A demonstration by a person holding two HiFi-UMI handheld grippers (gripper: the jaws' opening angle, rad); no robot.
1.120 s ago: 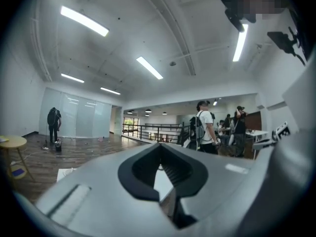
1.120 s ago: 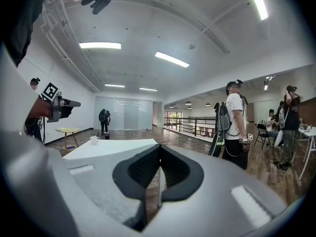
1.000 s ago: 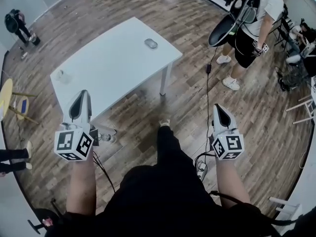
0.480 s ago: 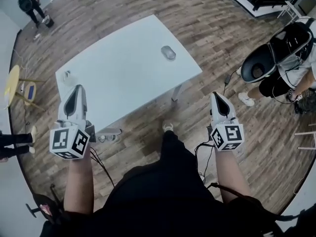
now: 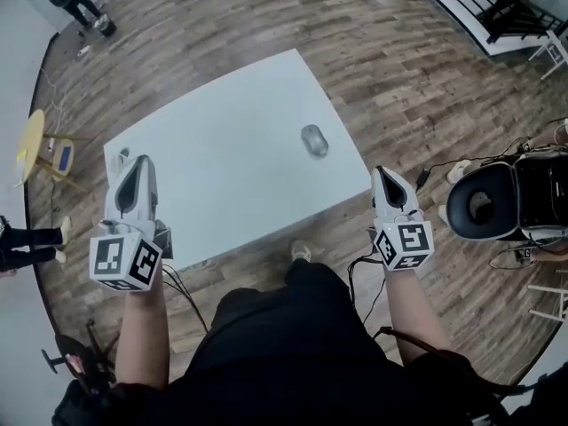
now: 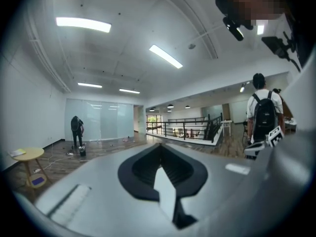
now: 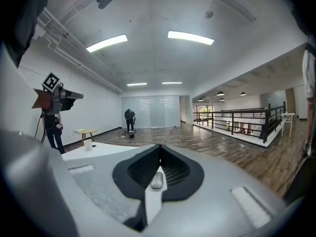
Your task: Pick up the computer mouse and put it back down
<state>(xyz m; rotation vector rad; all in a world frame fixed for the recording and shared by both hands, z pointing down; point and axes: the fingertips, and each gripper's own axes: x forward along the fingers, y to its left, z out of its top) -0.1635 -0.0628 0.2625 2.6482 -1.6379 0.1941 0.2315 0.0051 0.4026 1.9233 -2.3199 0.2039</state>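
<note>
Over the last second you have closed on the table [image 5: 222, 140]: in the head view it has swung round and slid toward you, and the computer mouse [image 5: 313, 140], which sat well up the picture, now lies nearer, on the tabletop's right side and a little in from its right edge. It is flat on the surface and untouched. Your left gripper [image 5: 135, 163] now hangs over the table's near left corner, beside a small pale thing that may be a cup, though it is too small in these views to be sure. Your right gripper [image 5: 385, 177] is just off the near right corner, over the floor, with the mouse ahead of it and to its left. Both grippers have their jaws pressed together with nothing between them. In the right gripper view the mouse shows beyond the meeting tips, roughly in line with them. So the approach looks nearly done, but the pick has not begun. The right gripper seems the better placed, and its jaws must spread before it can take the mouse.
</note>
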